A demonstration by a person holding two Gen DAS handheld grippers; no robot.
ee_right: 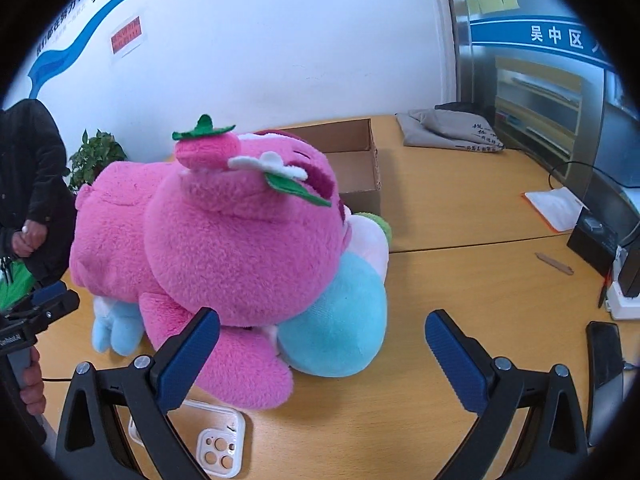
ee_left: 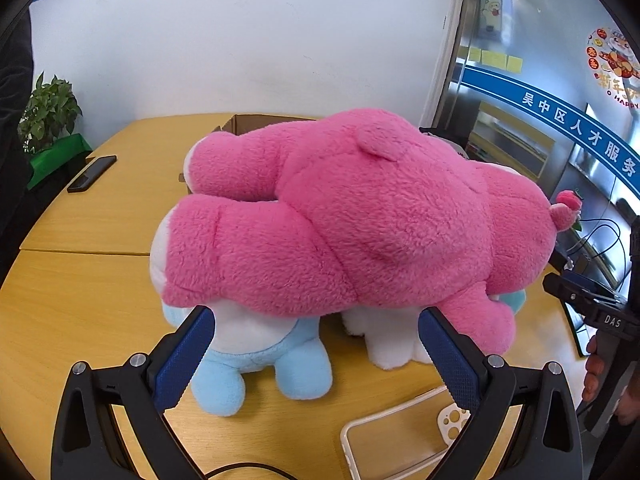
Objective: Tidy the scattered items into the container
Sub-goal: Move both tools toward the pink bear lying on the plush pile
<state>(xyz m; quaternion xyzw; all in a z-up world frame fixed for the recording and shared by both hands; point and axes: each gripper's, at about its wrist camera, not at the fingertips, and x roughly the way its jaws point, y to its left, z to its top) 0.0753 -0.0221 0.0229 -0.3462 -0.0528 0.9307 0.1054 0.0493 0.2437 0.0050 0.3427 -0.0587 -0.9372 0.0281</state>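
A big pink plush bear [ee_left: 352, 216] [ee_right: 224, 240] lies across a light blue and white plush [ee_left: 256, 356] [ee_right: 340, 320] on the wooden table. Behind them stands an open cardboard box [ee_left: 248, 124] [ee_right: 360, 160]. My left gripper [ee_left: 316, 336] is open, its blue pads on either side of the blue plush and just under the bear, gripping nothing. My right gripper [ee_right: 322, 340] is open too, facing the bear's head and the blue plush from the other side. White phone cases [ee_left: 396, 440] [ee_right: 220, 444] lie on the table near both grippers.
A black phone [ee_left: 92, 173] and a potted plant [ee_left: 48, 112] sit at the table's left end. A grey folded bag [ee_right: 452, 132], a white envelope [ee_right: 556, 208], a black device [ee_right: 592, 244] and another dark phone [ee_right: 606, 376] lie to the right. A person in black [ee_right: 28, 184] stands by the plant.
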